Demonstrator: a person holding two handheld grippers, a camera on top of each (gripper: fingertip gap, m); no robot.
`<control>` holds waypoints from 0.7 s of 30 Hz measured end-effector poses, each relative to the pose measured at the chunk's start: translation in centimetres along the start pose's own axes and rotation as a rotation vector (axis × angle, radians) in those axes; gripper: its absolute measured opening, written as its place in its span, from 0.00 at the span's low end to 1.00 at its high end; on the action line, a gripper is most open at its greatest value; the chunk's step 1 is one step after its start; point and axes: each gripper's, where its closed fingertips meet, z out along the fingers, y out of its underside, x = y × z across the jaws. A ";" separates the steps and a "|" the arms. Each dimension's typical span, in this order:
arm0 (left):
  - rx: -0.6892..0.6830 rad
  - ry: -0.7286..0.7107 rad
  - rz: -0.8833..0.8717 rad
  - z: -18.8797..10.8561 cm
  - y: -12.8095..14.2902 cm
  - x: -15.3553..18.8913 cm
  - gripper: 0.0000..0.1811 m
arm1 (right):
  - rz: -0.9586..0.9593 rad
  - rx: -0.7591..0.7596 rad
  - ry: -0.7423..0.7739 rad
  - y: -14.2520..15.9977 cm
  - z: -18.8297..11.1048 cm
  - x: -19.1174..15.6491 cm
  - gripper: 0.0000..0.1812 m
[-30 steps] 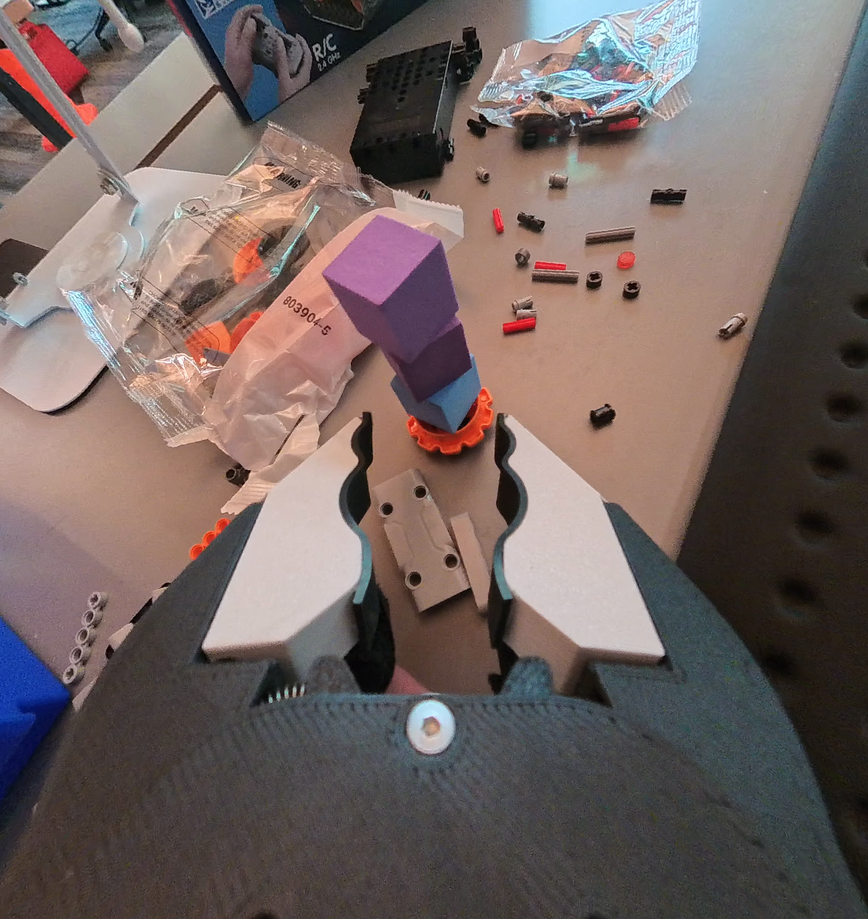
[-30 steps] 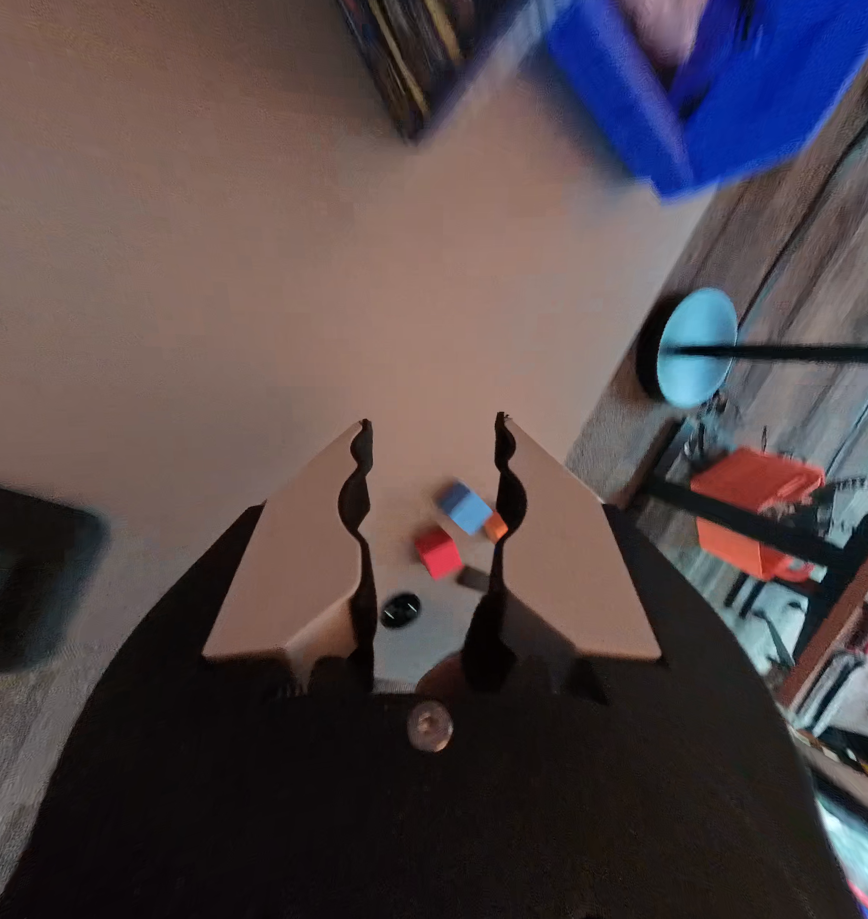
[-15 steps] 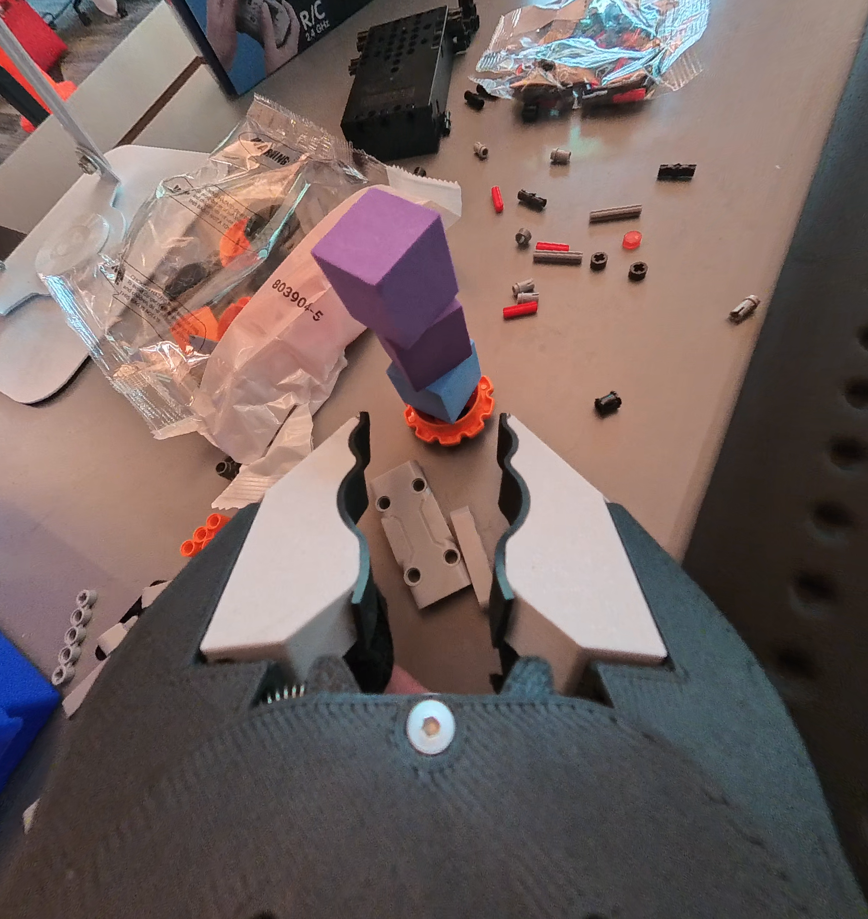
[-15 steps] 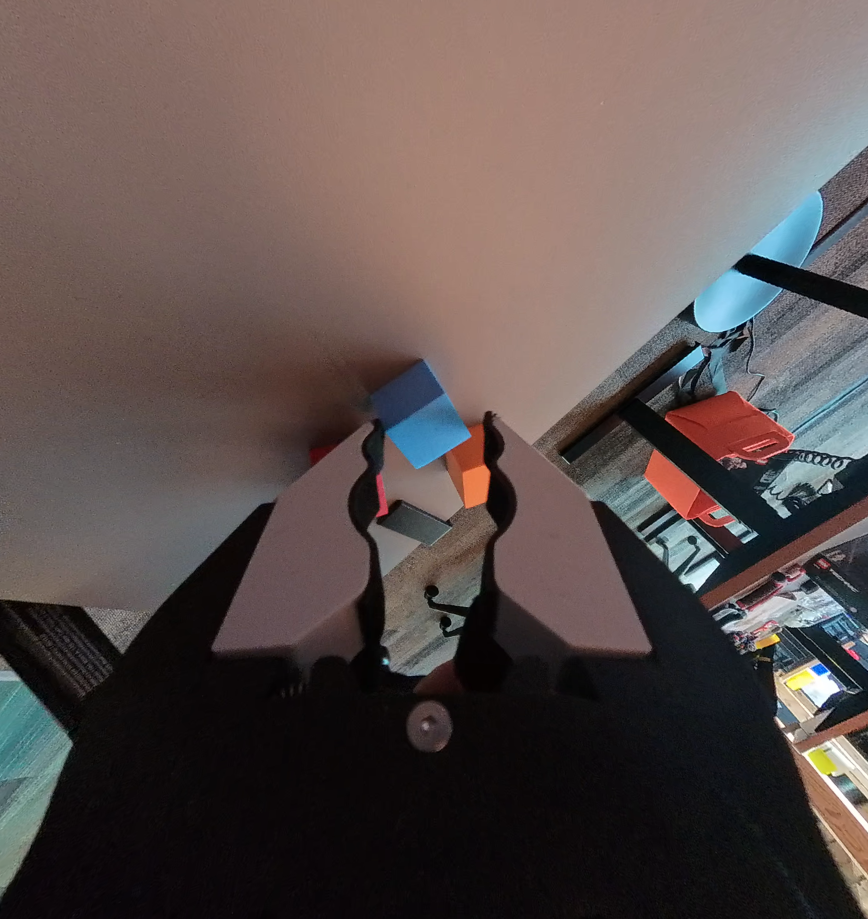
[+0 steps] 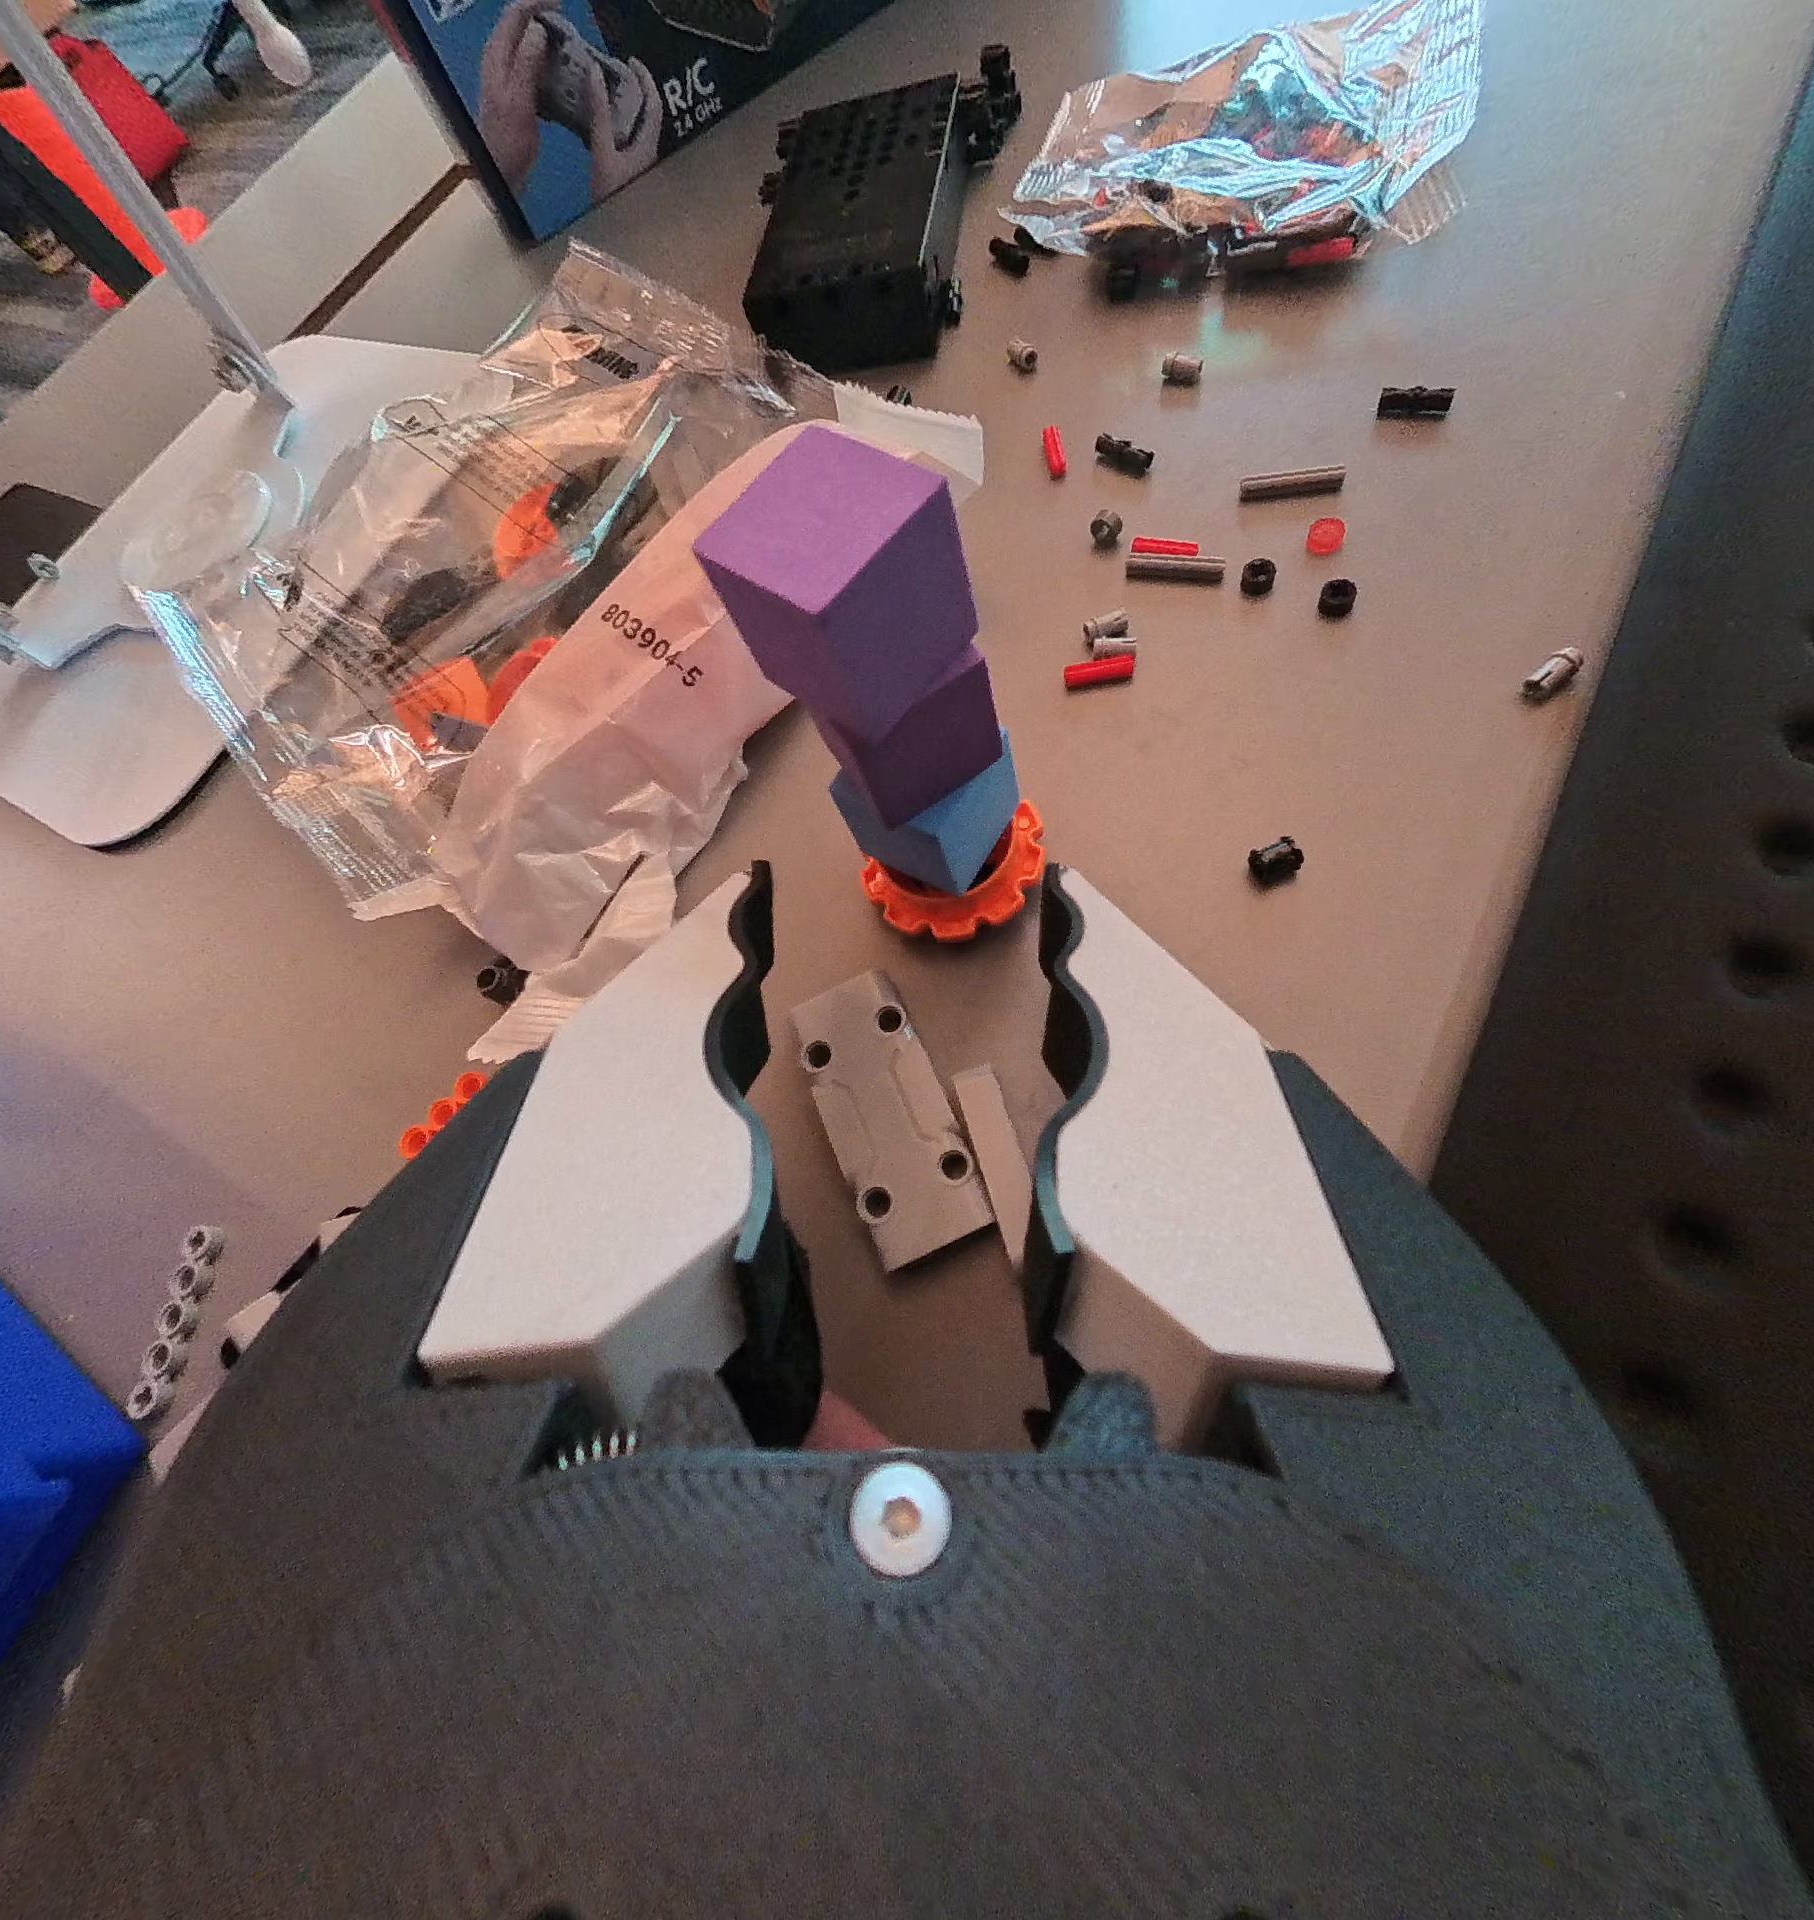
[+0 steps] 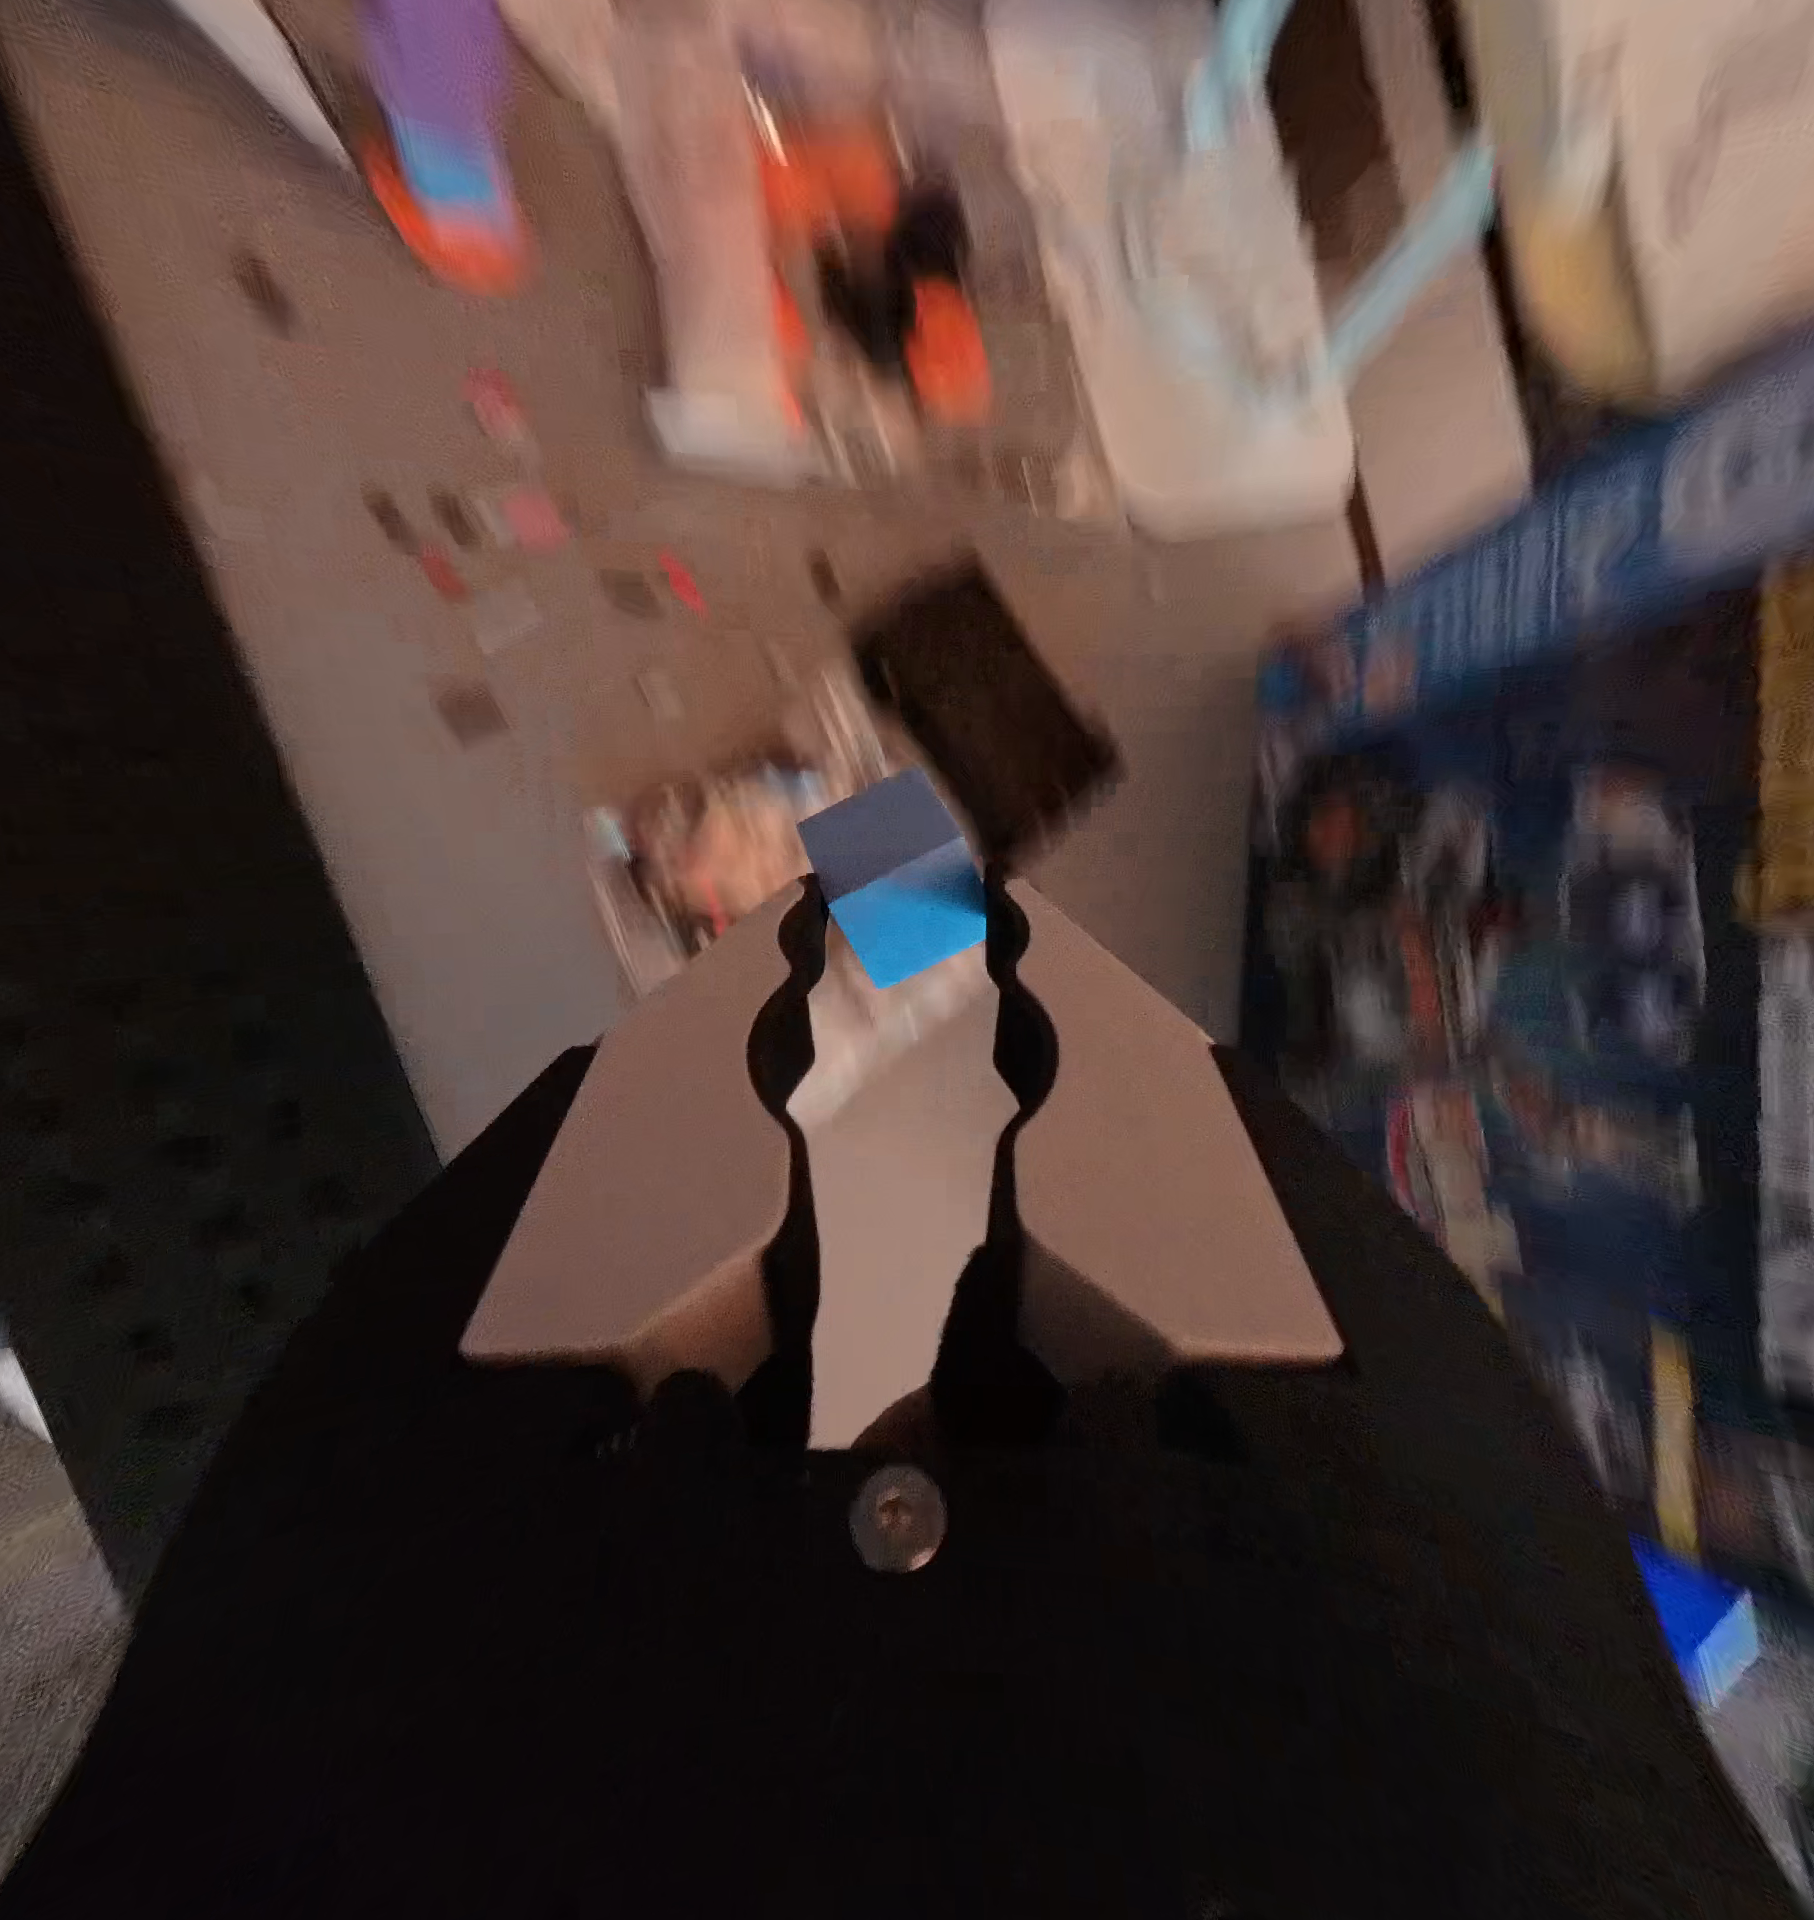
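Clamping a blue cube (image 6: 908,925) at its fingertips, the right gripper (image 6: 898,883) carries it at frame centre. Half a second ago the cube sat on the table edge beside a red and an orange one, with the jaws only closing in. Now it is off the surface, and the view is smeared by motion.

The left gripper (image 5: 905,883) has barely shifted. Its jaws stand apart and empty above one grey holed plate (image 5: 887,1117) at lower centre. Just beyond its tips, one orange gear (image 5: 950,914) bears a leaning tower of three: one blue block (image 5: 944,821) under two purple cubes (image 5: 841,582). Farther up the table (image 5: 1246,790) lie three red pins (image 5: 1098,673) at right, one clear bag (image 5: 446,582) at left, one black block (image 5: 861,239) and one silver bag (image 5: 1256,145) at top.
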 end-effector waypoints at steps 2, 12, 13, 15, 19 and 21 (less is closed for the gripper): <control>0.007 -0.002 -0.004 -0.1 0.0 -0.1 0.28 | -0.030 0.171 -0.070 -7.4 1.6 -2.8 0.16; 0.015 0.021 -0.001 -0.1 -0.1 0.4 0.28 | 0.090 0.477 -0.331 -20.4 11.0 -10.1 0.16; 0.016 0.023 0.000 -0.1 -0.1 0.4 0.28 | 0.108 0.481 -0.347 -20.5 11.6 -10.3 0.16; 0.019 0.024 0.000 -0.1 -0.2 0.4 0.28 | 0.122 0.469 -0.349 -20.4 12.8 -10.3 0.16; 0.023 0.030 -0.003 -0.1 -0.2 0.4 0.28 | 0.181 0.488 -0.409 -20.4 13.5 -10.5 0.16; 0.021 0.031 -0.001 -0.1 -0.2 0.5 0.28 | 0.217 0.516 -0.445 -20.5 13.6 -10.6 0.16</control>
